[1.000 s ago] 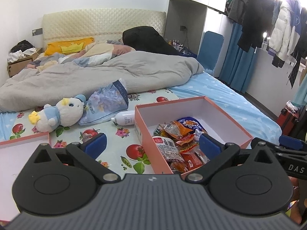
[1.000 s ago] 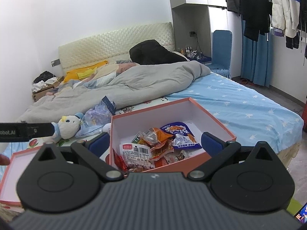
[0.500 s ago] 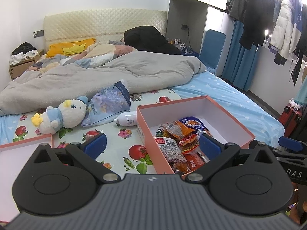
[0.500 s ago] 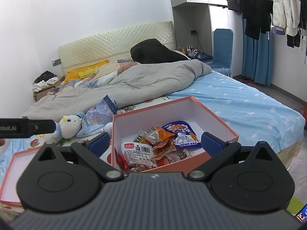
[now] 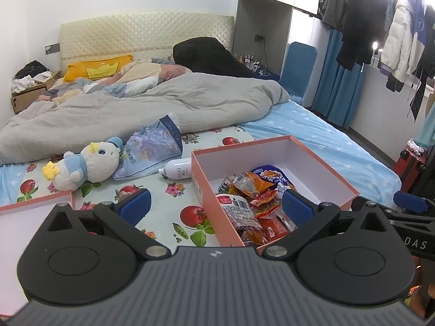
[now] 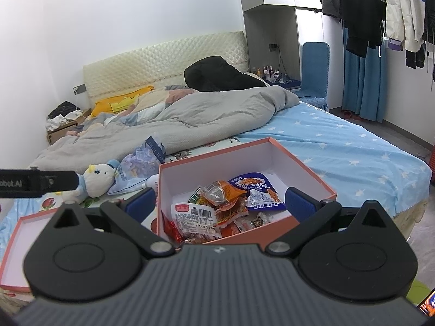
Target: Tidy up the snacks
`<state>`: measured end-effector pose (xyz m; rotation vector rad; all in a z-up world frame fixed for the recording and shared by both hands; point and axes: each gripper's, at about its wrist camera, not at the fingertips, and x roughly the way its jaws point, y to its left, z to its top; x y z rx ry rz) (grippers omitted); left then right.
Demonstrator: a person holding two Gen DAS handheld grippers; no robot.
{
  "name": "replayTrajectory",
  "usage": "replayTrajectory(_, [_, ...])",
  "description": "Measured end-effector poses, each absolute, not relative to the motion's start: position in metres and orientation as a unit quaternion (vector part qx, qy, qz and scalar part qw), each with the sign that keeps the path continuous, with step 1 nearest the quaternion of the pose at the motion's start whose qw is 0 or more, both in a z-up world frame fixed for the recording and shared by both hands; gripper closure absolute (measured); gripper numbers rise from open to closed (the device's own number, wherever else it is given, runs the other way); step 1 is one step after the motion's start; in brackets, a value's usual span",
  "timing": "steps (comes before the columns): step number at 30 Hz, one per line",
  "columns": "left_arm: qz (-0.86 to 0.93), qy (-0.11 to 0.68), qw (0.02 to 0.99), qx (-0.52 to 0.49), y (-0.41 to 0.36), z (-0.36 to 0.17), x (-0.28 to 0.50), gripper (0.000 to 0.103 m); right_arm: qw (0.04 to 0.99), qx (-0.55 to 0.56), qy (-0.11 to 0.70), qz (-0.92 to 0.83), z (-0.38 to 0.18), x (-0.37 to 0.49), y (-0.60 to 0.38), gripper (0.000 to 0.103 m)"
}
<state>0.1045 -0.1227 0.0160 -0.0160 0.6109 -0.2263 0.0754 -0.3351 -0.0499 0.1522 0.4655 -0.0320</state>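
Two hand-held grippers hover over the bed, both released and holding nothing. Going left to right: the box lid (image 5: 16, 217) lies at 9 o'clock in the left wrist view, its white inside facing up; the plush duck (image 5: 87, 165) and tissue pack (image 5: 151, 146) sit at 11 o'clock, with a white bottle (image 5: 178, 169) lying just beside the box wall. The left hand-held gripper (image 5: 214, 207) has its jaws spread wide, straddling the near left wall of the orange box (image 5: 206, 190). Inside that box the snacks (image 6: 217, 212) are heaped in the near half, a barcoded white packet (image 6: 195, 218) on top at the front and a blue packet (image 6: 255, 193) toward 1 o'clock. The right hand-held gripper (image 6: 220, 203) is likewise spread, centred over the pile.

To do this step well, I would pick one top packet, probably the white one, close on its free edge rather than its puffed middle, and lift straight up so neighbours do not drag along
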Motion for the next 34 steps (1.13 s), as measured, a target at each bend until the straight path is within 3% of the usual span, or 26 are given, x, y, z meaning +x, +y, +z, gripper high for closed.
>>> replayTrajectory(34, [-0.108,0.305,0.946,-0.012,-0.1191,0.0178,0.1054,0.0,0.971,0.076,0.228,-0.016,-0.0467,0.0739,-0.3381,0.0])
